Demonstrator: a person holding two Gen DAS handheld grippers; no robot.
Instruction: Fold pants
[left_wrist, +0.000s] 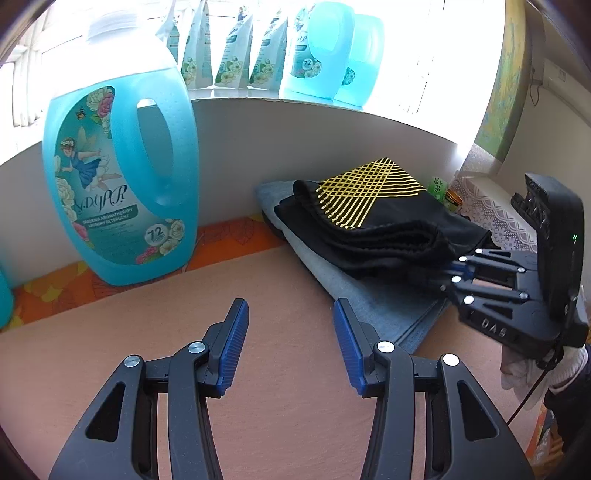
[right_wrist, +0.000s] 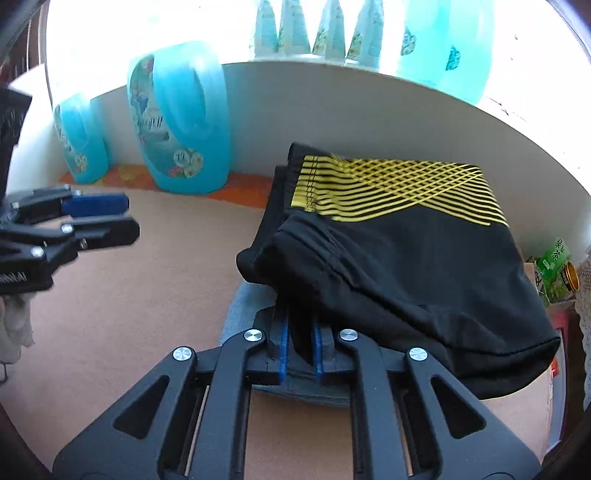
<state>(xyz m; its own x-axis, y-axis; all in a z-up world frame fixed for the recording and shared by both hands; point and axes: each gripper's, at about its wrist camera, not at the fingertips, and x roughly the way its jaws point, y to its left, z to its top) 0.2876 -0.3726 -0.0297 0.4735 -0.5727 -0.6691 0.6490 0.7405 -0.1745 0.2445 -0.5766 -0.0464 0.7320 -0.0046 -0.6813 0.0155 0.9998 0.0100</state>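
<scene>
In the right wrist view we see our right gripper (right_wrist: 300, 341) at lower centre, its blue pads pinching the near edge of the folded black pants (right_wrist: 399, 266) with yellow crisscross stripes, which lie on a folded grey-blue garment (right_wrist: 240, 306) on the table (right_wrist: 147, 288). In the left wrist view our left gripper (left_wrist: 291, 332) hangs at bottom centre over bare table, jaws apart and empty, with a blue detergent jug (left_wrist: 122, 177) at upper left.

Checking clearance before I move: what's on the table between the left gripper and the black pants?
Only the grey folded garment under the black pants; otherwise bare table ahead of the left gripper, seen in the left wrist view.
</scene>
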